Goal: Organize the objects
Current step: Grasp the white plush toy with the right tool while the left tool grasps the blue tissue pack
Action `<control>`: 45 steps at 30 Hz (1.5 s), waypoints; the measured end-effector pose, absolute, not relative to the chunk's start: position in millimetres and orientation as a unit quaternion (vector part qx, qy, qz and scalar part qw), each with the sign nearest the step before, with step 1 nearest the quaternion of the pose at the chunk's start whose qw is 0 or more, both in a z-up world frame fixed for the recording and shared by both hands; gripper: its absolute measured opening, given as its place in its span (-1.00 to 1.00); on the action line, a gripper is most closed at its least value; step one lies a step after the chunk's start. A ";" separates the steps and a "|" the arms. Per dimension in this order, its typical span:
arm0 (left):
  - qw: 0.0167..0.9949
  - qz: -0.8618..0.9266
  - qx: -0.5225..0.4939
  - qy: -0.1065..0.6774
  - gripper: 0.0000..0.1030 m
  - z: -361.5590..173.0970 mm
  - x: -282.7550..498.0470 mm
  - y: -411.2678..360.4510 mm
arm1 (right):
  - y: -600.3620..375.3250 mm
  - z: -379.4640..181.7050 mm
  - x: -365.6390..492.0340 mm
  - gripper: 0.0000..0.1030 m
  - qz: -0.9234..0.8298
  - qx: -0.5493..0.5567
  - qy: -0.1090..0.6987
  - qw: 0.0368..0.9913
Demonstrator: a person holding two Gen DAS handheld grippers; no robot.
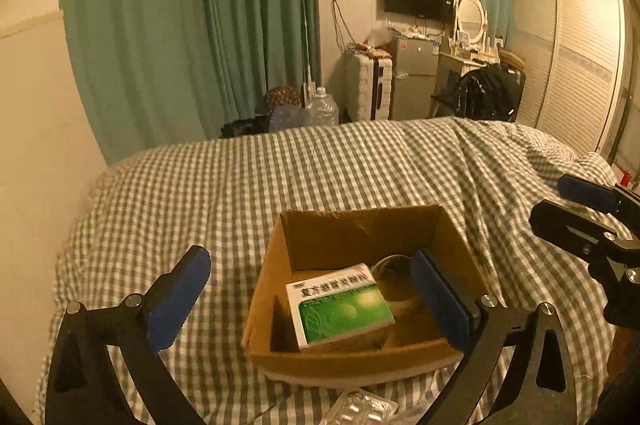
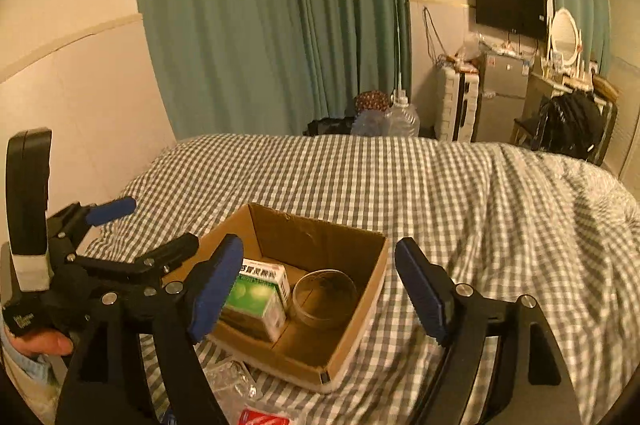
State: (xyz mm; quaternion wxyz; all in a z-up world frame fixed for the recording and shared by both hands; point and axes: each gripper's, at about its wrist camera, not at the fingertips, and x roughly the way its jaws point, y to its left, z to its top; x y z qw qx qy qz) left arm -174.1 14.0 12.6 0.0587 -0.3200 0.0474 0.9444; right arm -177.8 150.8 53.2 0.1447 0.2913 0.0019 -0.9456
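Presently catalogued, on a bed with a checked quilt:

Item 1. Cardboard box, open-topped, set near the quilt's front edge, likely so both grippers could reach it as the collecting point.

Item 2. Green-and-white medicine carton, inside the box at its left, tilted against the contents beneath.

Item 3. Clear round container, inside the box beside the carton, mouth up.

Item 4. Blister packs, loose on the quilt just in front of the box; not yet gathered, so probably next.

Item 5. Left gripper, jaws spread wide and empty, hovering over the box's near side.

Item 6. Right gripper, jaws likewise apart, holding nothing, poised at the box.
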 end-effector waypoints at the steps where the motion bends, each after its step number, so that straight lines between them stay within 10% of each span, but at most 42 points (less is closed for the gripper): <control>1: 0.057 0.945 -0.317 0.049 1.00 16.8 -168.9 14.3 | 152.5 60.3 -170.2 0.53 -0.948 0.285 0.007 0.144; 12: 0.019 0.952 -0.304 0.042 1.00 28.0 -89.2 -3.6 | 162.5 78.2 -89.6 0.74 -0.956 0.265 0.036 0.118; 32: -0.009 0.903 -0.430 0.027 1.00 -129.2 -25.8 -23.4 | 108.9 -125.3 -49.3 0.72 -0.864 0.468 0.062 0.176; 36: -0.003 0.899 -0.437 0.030 1.00 -133.3 -22.4 -20.8 | 102.9 -138.0 -53.7 0.53 -0.848 0.492 0.059 0.185; 41: 0.005 0.897 -0.441 0.039 1.00 -135.5 -20.2 -14.1 | 91.6 -142.0 -50.3 -0.28 -0.832 0.503 0.057 0.226; 45: 0.012 0.894 -0.445 0.043 1.00 -138.2 -19.1 -10.7 | 96.2 -128.9 -45.9 -0.28 -0.846 0.484 0.070 0.214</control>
